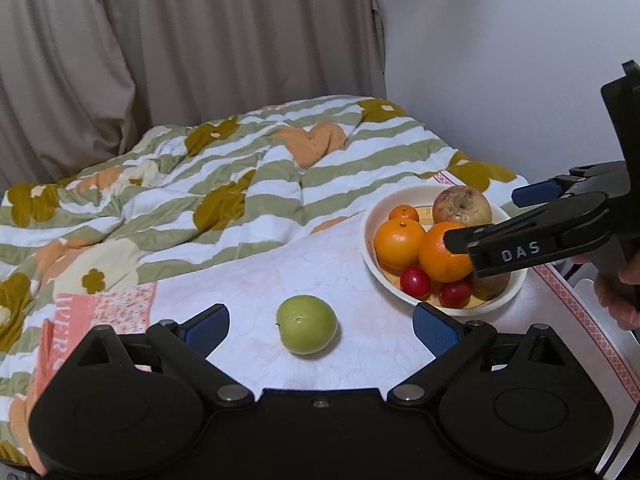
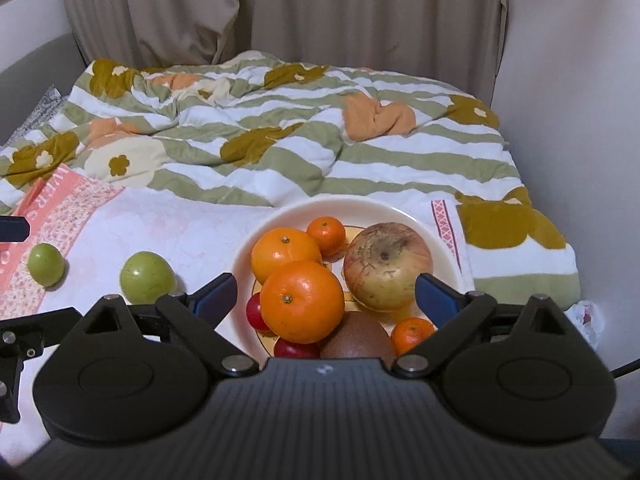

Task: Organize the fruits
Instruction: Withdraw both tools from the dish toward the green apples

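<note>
A white bowl (image 1: 369,254) (image 2: 360,202) on the pale cloth holds two big oranges, small mandarins, a blotchy apple (image 2: 387,266), red round fruits and a brown kiwi (image 2: 356,340). My right gripper (image 2: 325,299) (image 1: 482,218) hangs open over the bowl. The top orange (image 2: 302,300) (image 1: 442,252) lies between its fingers, and the pads stand clear of it. My left gripper (image 1: 322,326) is open too, its blue pads either side of a green fruit (image 1: 307,324) (image 2: 147,277) that rests on the cloth, untouched. A second green fruit (image 2: 46,264) lies further left.
A rumpled green-striped flowered quilt (image 1: 240,184) covers the bed behind the cloth. Beige curtains (image 2: 320,12) hang at the back and a white wall closes the right side. A pink patterned band (image 2: 52,220) edges the cloth on the left. A hand (image 1: 624,300) grips the right tool.
</note>
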`<state>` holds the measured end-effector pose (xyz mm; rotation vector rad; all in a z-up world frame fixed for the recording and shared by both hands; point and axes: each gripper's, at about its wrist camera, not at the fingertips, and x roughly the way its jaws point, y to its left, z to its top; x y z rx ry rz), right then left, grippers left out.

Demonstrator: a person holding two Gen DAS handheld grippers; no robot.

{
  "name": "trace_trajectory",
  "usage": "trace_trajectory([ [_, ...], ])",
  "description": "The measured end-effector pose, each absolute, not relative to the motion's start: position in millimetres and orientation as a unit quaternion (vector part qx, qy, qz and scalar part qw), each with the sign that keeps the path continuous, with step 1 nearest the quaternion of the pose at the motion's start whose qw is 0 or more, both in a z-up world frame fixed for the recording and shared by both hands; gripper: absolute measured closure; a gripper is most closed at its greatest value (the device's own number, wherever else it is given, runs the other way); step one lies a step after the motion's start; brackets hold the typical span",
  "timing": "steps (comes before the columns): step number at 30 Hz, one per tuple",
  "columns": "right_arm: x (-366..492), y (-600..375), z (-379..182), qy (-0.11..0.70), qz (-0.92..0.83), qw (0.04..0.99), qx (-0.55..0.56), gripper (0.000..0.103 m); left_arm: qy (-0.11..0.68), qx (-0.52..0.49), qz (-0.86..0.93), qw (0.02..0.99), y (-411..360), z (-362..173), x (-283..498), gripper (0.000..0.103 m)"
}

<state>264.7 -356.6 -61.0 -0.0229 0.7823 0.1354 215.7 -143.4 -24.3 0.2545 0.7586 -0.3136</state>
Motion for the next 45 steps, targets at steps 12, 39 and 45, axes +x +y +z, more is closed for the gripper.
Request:
trace_trajectory([
  [12,232.7,-348.8,-16.0,0.347,0.093,0.933,-0.009,0.0,0.333,0.128,-0.071,0.931,-109.9,4.4,162.7,0.003],
  [39,218.6,-191.3,-40.0,0.377,-0.012,0.926,0.016,0.0,0.328,0.124,-0.129,0.928,56.9,-16.1,197.4,0.002],
  [45,237.7,-180.7,-64.4,0.385,-0.022,0.922,0.028,0.0,0.359,0.121,-0.166,0.91,60.1,-48.3,228.4,0.002],
])
